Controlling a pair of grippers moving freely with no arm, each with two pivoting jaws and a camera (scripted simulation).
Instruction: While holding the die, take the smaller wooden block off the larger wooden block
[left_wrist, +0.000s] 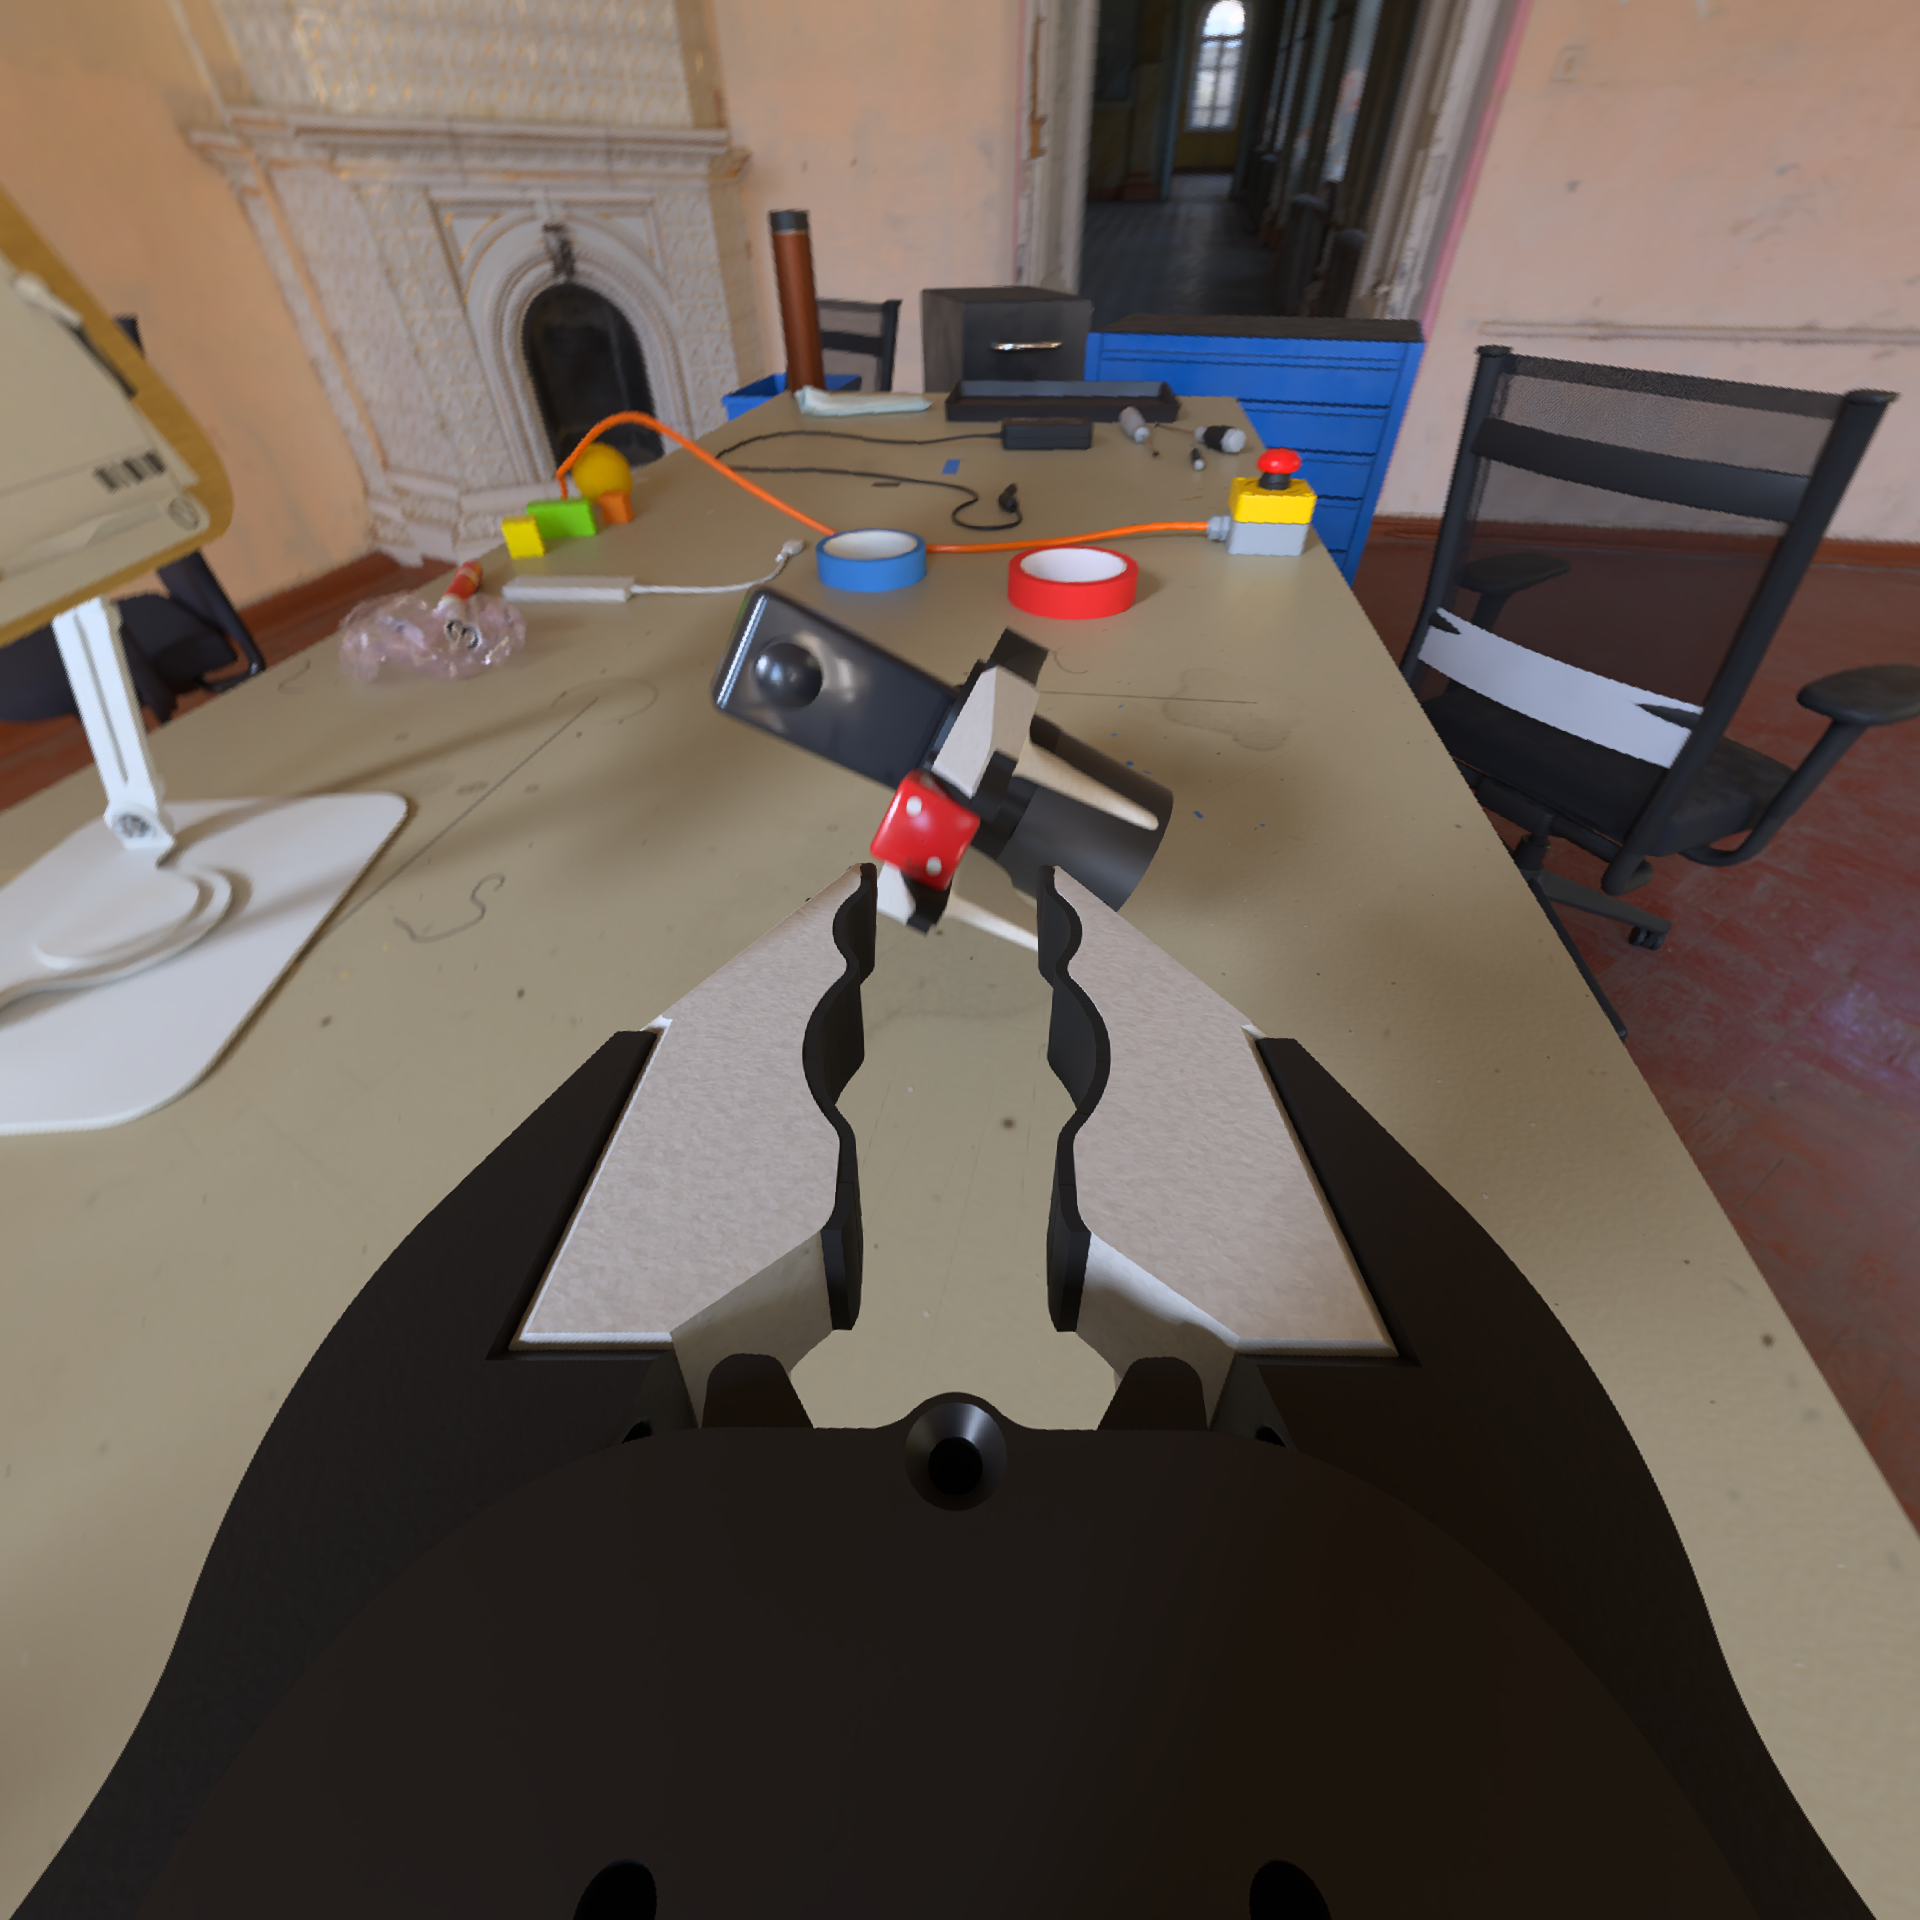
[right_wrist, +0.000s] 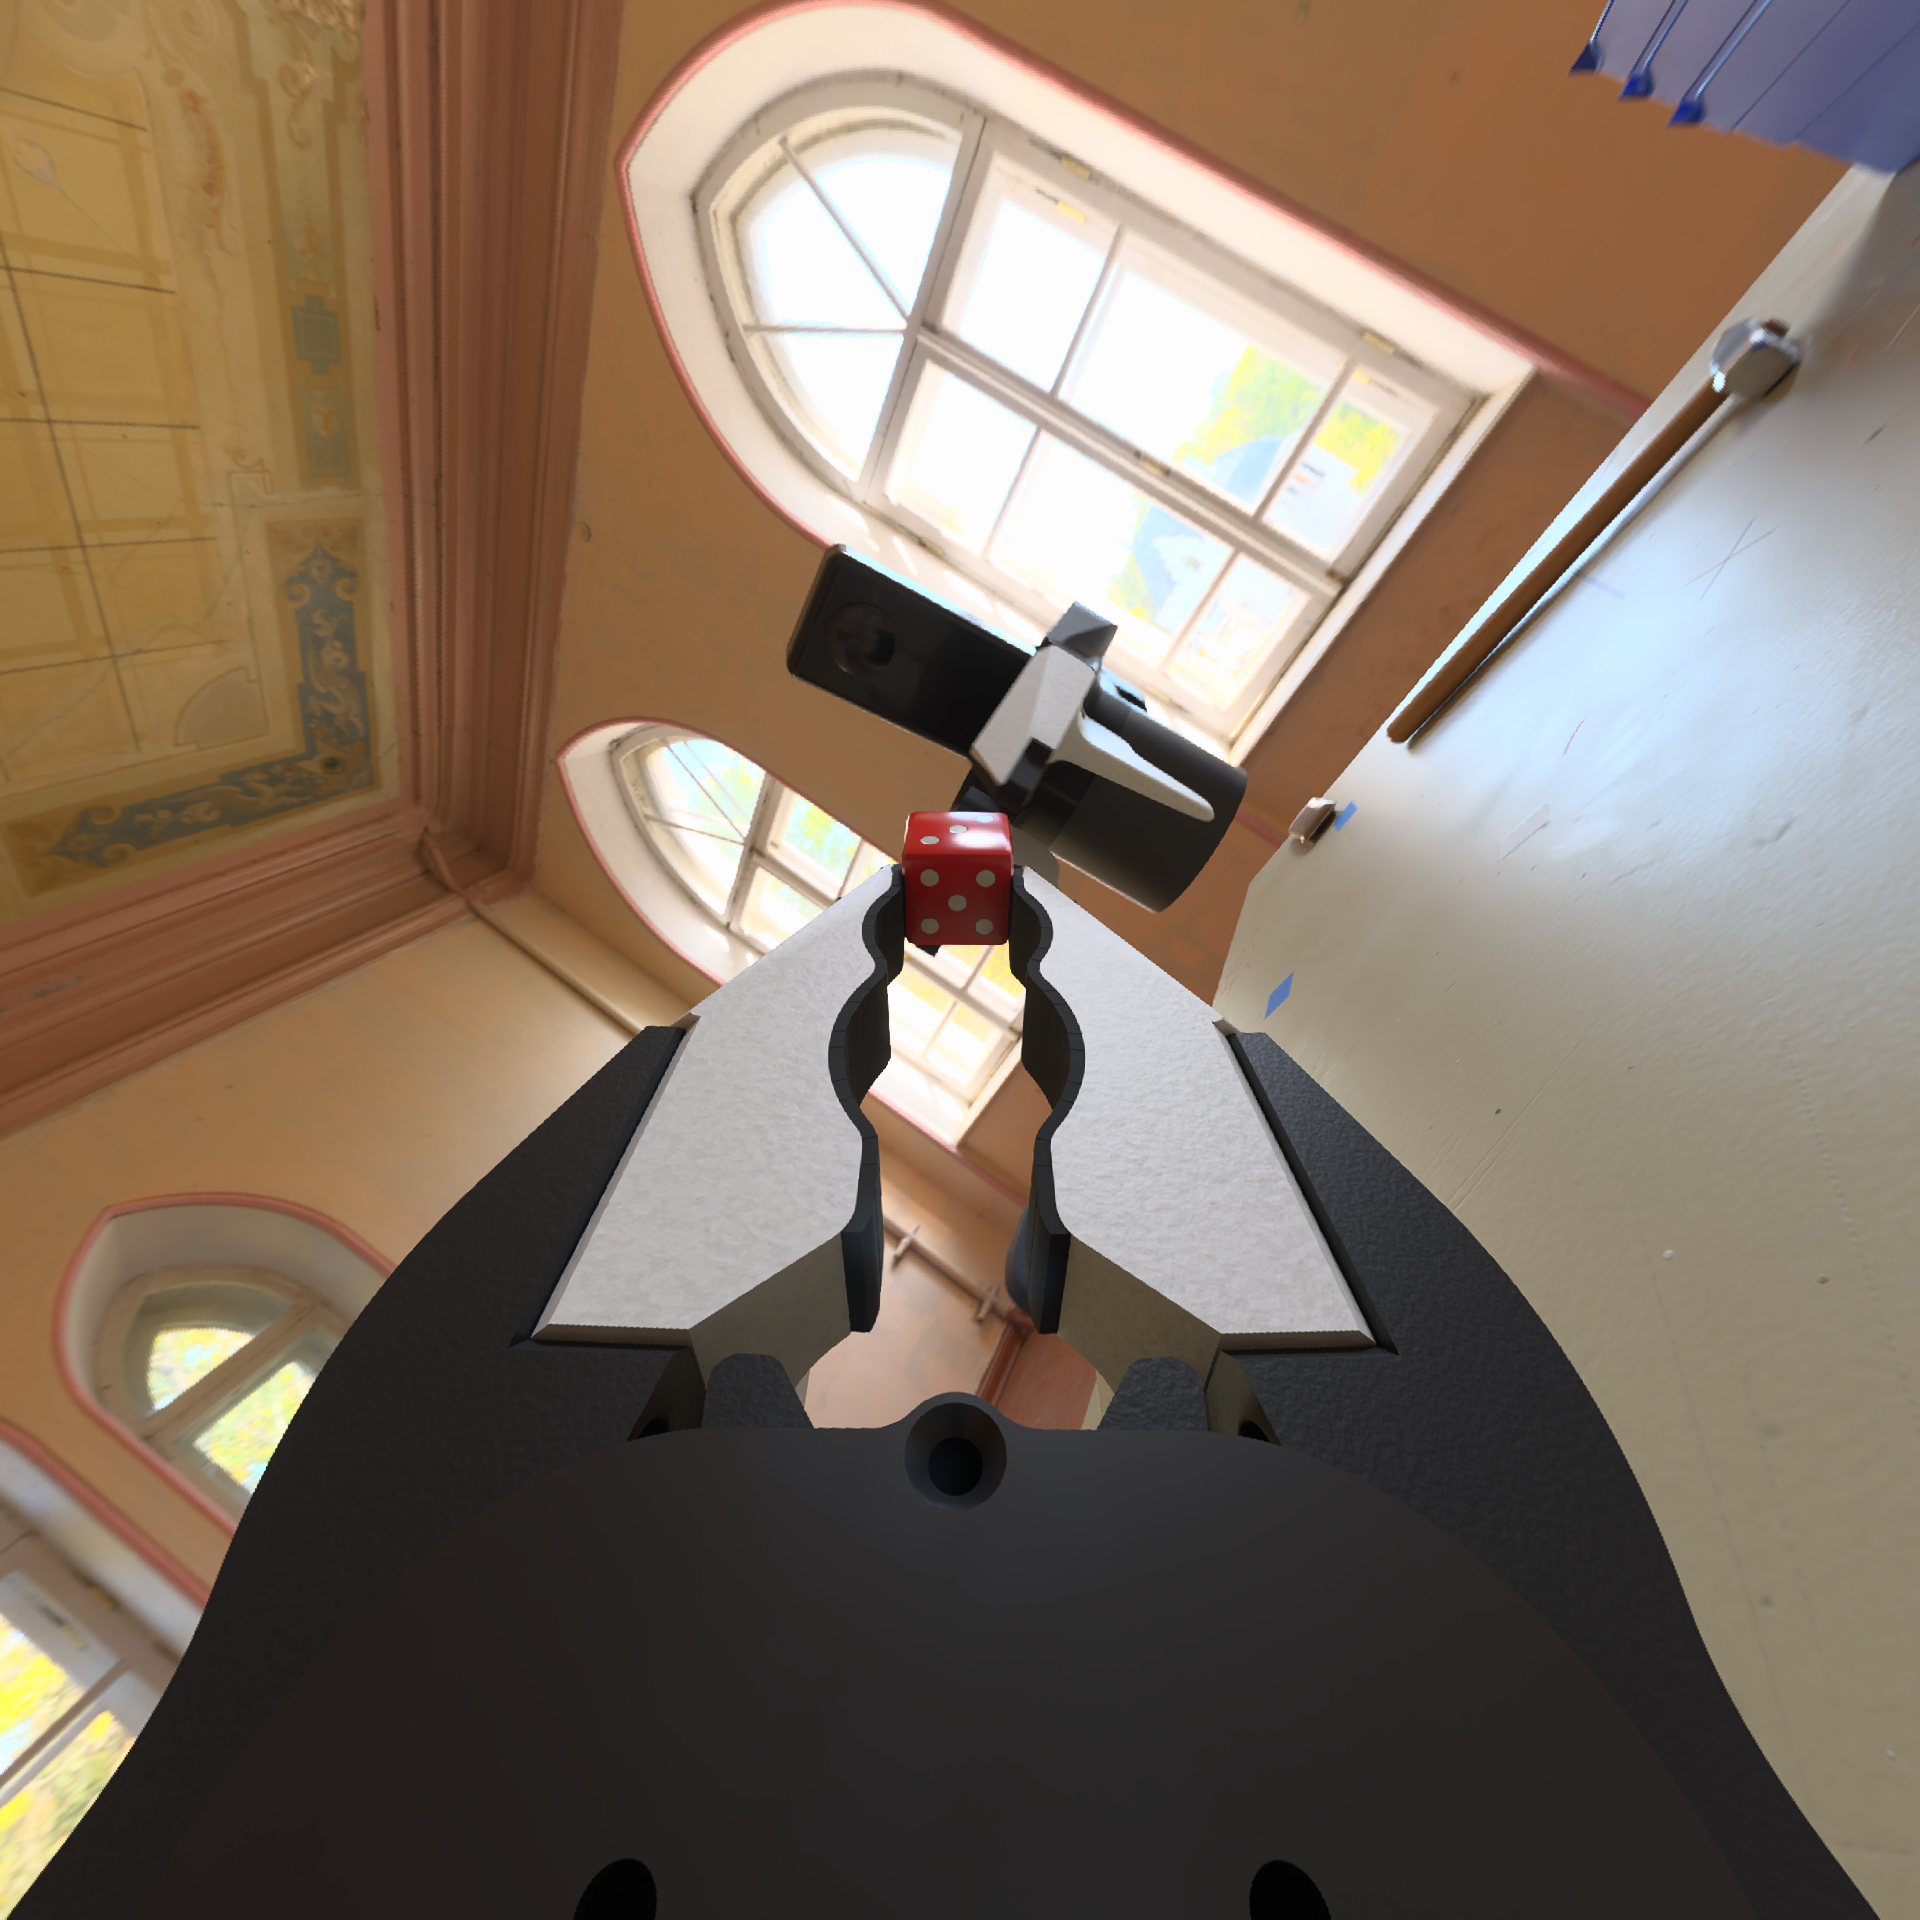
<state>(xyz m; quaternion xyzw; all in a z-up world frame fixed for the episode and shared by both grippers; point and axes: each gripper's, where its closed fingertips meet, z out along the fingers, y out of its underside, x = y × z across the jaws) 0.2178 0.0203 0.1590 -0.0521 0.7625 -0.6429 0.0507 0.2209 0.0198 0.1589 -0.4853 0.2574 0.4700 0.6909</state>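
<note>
In the left wrist view, the left gripper fills the lower half of the frame with its jaws parted and nothing between them, above a beige table. Just beyond its fingertips, at centre frame, the right gripper hangs in the air, seen from the side, with the red die pinched at its tips. Farther up the table lie a blue tape roll and, just right of it, a red tape roll. An orange cable runs from coloured toy blocks at the upper left to a yellow emergency-stop box at the upper right. A white lamp base sits at the left edge and a black mesh chair stands at the right. The wooden blocks cannot be made out in this view.

In the right wrist view, the right gripper is closed on the red die, which sits squarely between its fingertips at centre frame, white pips facing the camera. Just above and right of the die is the left gripper, seen from the side; whether its jaws are apart cannot be told here. Arched windows fill the upper centre, and the table runs up the right side of the frame. No wooden block shows here either.
</note>
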